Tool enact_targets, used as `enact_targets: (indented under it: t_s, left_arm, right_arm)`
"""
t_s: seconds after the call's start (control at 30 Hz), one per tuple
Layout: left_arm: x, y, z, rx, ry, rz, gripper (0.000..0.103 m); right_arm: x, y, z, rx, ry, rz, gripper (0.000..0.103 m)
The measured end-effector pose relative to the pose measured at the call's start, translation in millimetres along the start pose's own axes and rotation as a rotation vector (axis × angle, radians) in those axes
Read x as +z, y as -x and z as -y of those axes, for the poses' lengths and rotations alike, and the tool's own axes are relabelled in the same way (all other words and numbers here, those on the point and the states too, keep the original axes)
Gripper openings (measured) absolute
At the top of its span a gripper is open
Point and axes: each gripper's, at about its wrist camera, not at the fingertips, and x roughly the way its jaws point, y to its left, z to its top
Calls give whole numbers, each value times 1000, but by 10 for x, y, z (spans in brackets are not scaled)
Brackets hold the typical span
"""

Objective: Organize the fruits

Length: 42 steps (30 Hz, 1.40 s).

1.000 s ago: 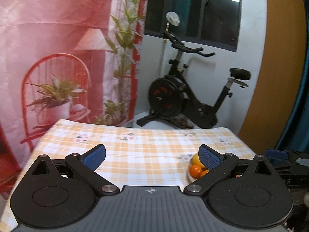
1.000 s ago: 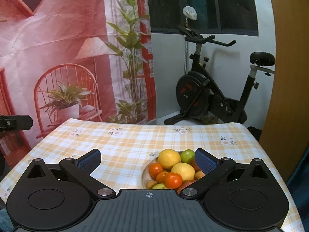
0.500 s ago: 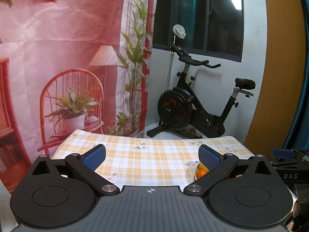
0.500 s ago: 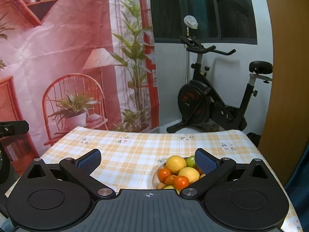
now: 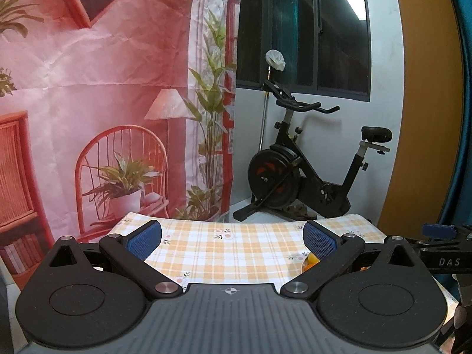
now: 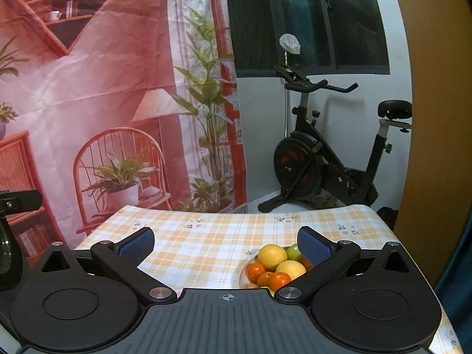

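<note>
A plate point(image 6: 243, 274) piled with fruit rests on the checked tablecloth point(image 6: 206, 242): two yellow lemons point(image 6: 272, 257), a green fruit point(image 6: 292, 251) and several small oranges point(image 6: 255, 270). My right gripper point(image 6: 225, 243) hovers open above the near table edge, with the plate just inside its right finger. My left gripper point(image 5: 231, 237) is open over the cloth point(image 5: 230, 253) and holds nothing. Only a sliver of the fruit point(image 5: 311, 261) shows past its right finger. The right gripper point(image 5: 439, 231) appears at the left wrist view's right edge.
A printed pink backdrop point(image 5: 103, 88) hangs behind the table. An exercise bike point(image 6: 324, 162) stands on the floor beyond the far edge. A wooden panel point(image 6: 436, 118) rises on the right. The left gripper's body point(image 6: 11, 236) shows at the right wrist view's left edge.
Both grippers have risen and pulled back from the table. The plate of fruit now sits lower and smaller in both views. Both stay open.
</note>
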Motion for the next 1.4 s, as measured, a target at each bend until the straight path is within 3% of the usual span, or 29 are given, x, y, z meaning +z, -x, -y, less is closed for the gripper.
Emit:
enact_targets:
  t_s: [1.4]
  left_arm:
    - [-60,71,15,23,-5,-36,103]
  right_arm:
    - [45,194,-29,-20,-15,22,103]
